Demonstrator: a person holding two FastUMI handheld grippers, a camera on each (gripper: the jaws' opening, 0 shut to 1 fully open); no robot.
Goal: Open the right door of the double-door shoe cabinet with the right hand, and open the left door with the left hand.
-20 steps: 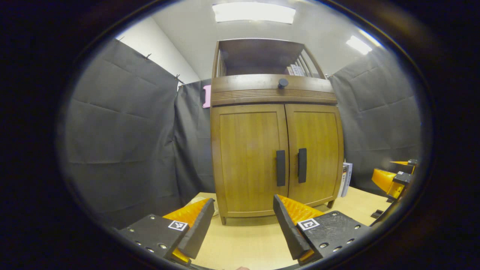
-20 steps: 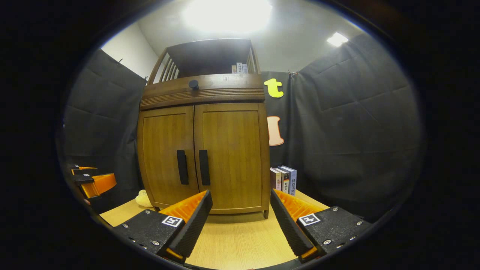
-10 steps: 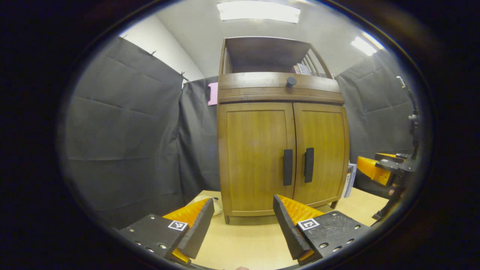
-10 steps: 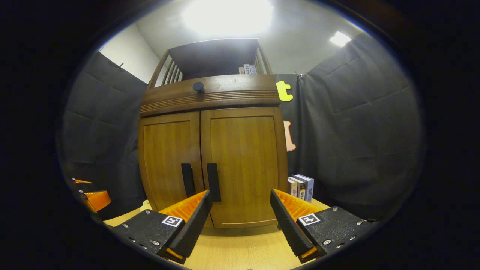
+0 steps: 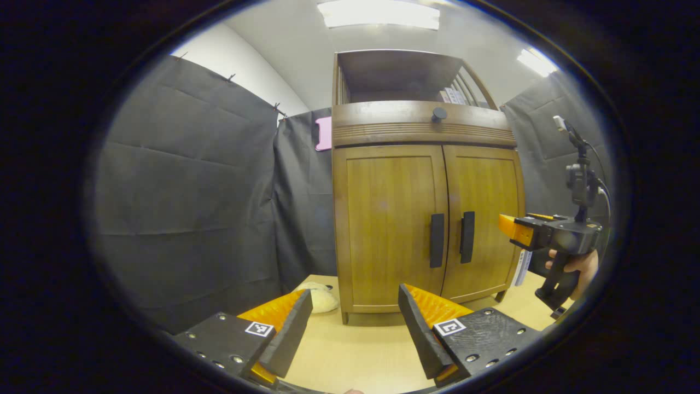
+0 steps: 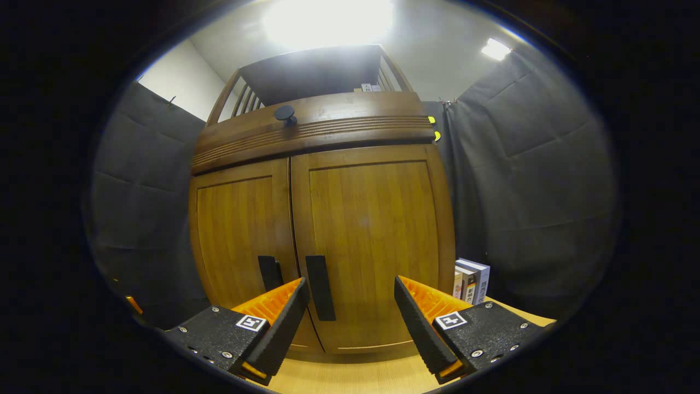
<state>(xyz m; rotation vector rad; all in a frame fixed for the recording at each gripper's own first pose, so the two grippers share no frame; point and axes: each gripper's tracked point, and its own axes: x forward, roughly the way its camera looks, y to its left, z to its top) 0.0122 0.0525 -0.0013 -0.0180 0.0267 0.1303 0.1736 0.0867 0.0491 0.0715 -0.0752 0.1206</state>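
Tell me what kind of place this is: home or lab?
Likely a staged recording booth, not a home: black cloth walls, a wooden shoe cabinet standing on a light tabletop, and ceiling panel lights.

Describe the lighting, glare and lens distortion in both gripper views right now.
Right gripper view: a ceiling light blows out to white glare above the cabinet, whose top rail and doors bow strongly. Left gripper view: the ceiling panels keep their shape, the doors are evenly lit, and the cabinet edges curve mildly. Both views look sharp, with no motion blur.
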